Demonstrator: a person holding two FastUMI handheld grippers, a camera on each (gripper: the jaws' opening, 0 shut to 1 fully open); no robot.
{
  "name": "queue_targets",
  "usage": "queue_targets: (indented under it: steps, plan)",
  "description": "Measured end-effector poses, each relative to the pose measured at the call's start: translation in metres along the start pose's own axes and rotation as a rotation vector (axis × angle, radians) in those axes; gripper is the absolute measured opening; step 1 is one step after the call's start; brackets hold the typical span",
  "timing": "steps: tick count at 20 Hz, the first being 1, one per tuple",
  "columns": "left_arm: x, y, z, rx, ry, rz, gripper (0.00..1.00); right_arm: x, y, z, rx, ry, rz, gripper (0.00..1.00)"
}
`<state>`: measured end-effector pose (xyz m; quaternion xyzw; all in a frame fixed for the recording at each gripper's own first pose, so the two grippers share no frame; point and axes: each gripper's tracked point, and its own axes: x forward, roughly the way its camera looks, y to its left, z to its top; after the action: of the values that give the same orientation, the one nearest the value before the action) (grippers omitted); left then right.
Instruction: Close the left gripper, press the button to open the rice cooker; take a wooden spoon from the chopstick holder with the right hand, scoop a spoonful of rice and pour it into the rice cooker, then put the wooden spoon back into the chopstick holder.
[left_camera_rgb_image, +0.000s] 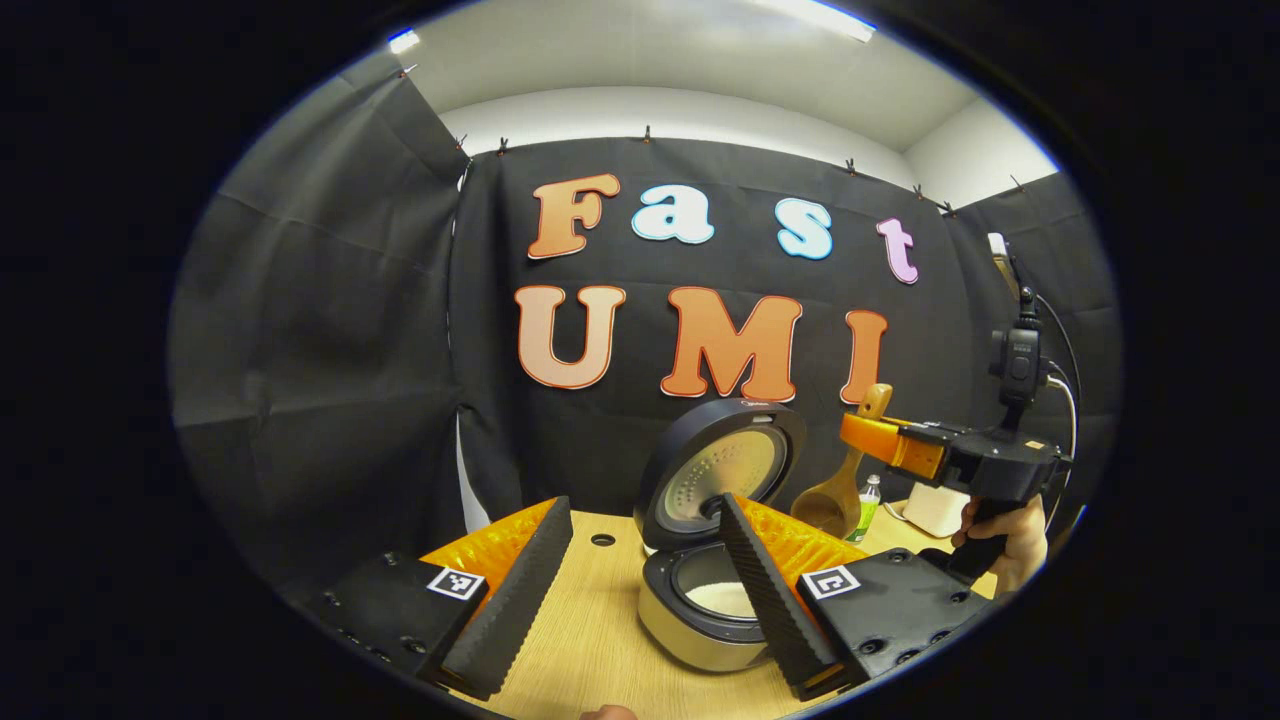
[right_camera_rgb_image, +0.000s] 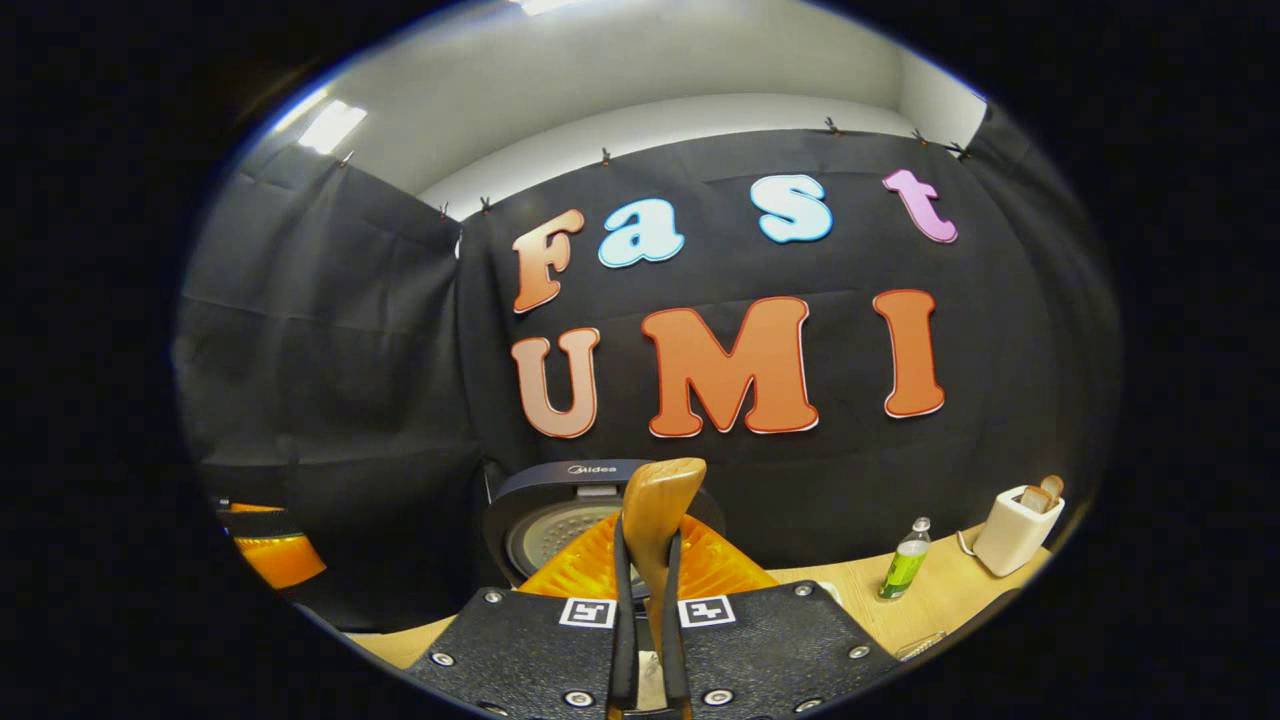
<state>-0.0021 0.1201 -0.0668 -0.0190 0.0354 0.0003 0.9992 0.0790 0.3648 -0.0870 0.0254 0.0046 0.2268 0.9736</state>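
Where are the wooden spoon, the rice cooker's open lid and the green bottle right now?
wooden spoon (left_camera_rgb_image: 828, 503): left gripper view, on its bowl, hanging low.
rice cooker lid (left_camera_rgb_image: 722, 468): left gripper view, on the raised lid's inner plate.
green bottle (right_camera_rgb_image: 905, 564): right gripper view, on its body, standing on the table.

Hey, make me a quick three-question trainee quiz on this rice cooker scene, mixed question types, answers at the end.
1. True or false: the rice cooker has its lid shut.
2. What do the right tongs hold? A) green bottle B) wooden spoon C) toaster
3. Fill in: the left tongs stand ____, gripping nothing.

Key:
1. False; the lid is up and the inner pot is exposed.
2. B; both fingers press on the wooden spoon, whose bowl hangs beside the lid in the left gripper view.
3. Open.
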Motion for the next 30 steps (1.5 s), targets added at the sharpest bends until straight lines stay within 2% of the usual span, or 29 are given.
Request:
queue_targets:
  steps: [5,8,13,14,19,20,23,27,30]
  plan:
    - [0.001,-0.001,0.0,0.008,-0.001,-0.002,0.98,0.005,0.016,-0.011,-0.112,0.006,0.041,0.08]
    - [0.0,-0.001,0.0,0.005,-0.007,-0.01,0.99,0.007,0.016,-0.02,-0.154,0.021,0.034,0.08]
    - [0.006,0.003,-0.007,-0.01,0.009,0.0,1.0,-0.002,0.001,-0.016,-0.086,0.035,0.02,0.09]
    - [0.009,0.004,-0.008,-0.019,0.012,0.002,0.98,-0.007,-0.006,-0.012,-0.078,0.037,0.013,0.08]
    - [0.008,0.003,-0.002,-0.033,-0.008,0.027,1.0,-0.035,-0.062,0.013,-0.036,0.014,-0.07,0.08]
    - [0.008,0.0,0.0,-0.027,-0.014,0.026,0.97,-0.042,-0.077,0.015,-0.02,0.012,-0.092,0.09]
    - [0.007,-0.015,0.003,-0.022,-0.021,0.004,0.99,-0.063,-0.127,0.015,0.037,0.002,-0.172,0.09]
    - [0.005,-0.041,0.009,-0.043,-0.024,-0.03,0.97,-0.091,-0.187,0.004,0.078,0.0,-0.269,0.09]
    - [0.005,-0.058,0.013,-0.033,-0.035,-0.03,0.97,-0.109,-0.222,-0.014,0.159,0.011,-0.322,0.08]
